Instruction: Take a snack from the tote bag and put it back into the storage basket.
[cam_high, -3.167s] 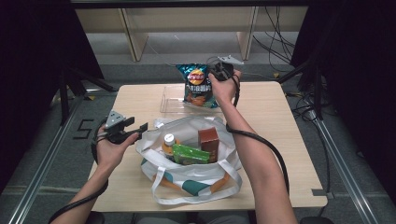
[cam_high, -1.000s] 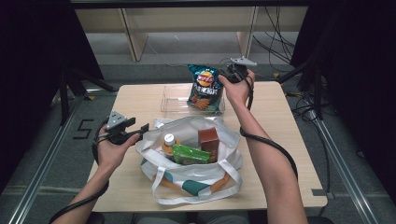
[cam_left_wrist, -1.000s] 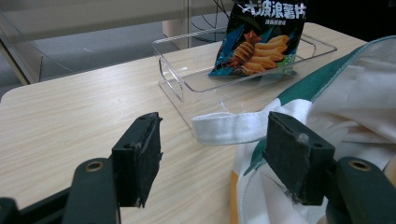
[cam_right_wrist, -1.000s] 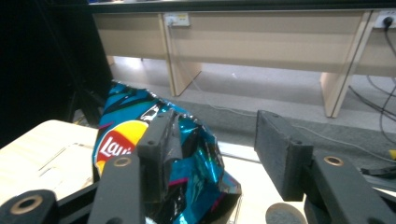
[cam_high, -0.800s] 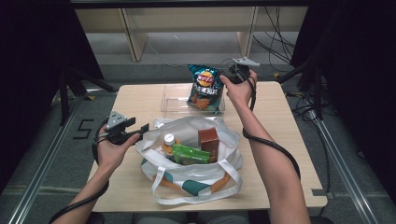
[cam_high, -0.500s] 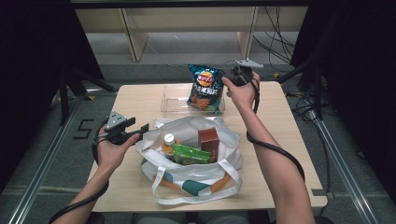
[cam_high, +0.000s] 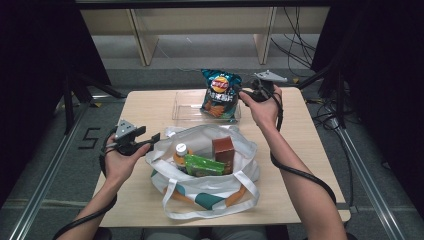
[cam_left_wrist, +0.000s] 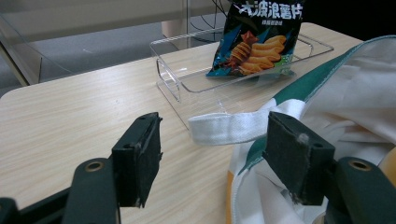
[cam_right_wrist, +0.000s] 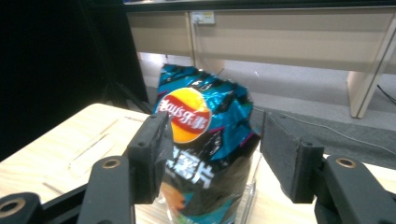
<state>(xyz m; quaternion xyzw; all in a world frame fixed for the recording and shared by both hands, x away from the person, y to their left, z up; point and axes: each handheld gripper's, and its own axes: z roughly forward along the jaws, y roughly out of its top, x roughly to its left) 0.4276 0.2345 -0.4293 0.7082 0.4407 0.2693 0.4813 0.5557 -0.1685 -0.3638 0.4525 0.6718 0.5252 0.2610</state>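
The chip bag (cam_high: 220, 95) stands upright in the clear tray (cam_high: 186, 106) at the far middle of the table (cam_high: 310, 150), its base at the tray's right end. In the right gripper view the bag (cam_right_wrist: 205, 140) rises ahead of and between the two black pads, which stand apart from its sides; the right gripper (cam_high: 243, 95) is open and holds nothing, and its jaws have just been opening. In the high view this gripper sits just to the right of the bag, near the table's far edge, with bare tabletop to its right up to the right edge.

The left gripper (cam_high: 154, 138) is open too, its jaws spread wide and holding nothing. It rests at the left rim of the white tote bag (cam_high: 200, 195). In the left gripper view a white strap (cam_left_wrist: 229, 127) of the tote lies across the gap ahead of the pads, touching neither. The tote fills the near middle of the table and holds a bottle (cam_high: 180, 151), a green packet (cam_high: 204, 165) and a brown carton (cam_high: 223, 150). Open tabletop lies between the tray and the left edge, and in a narrow band between tray and tote.
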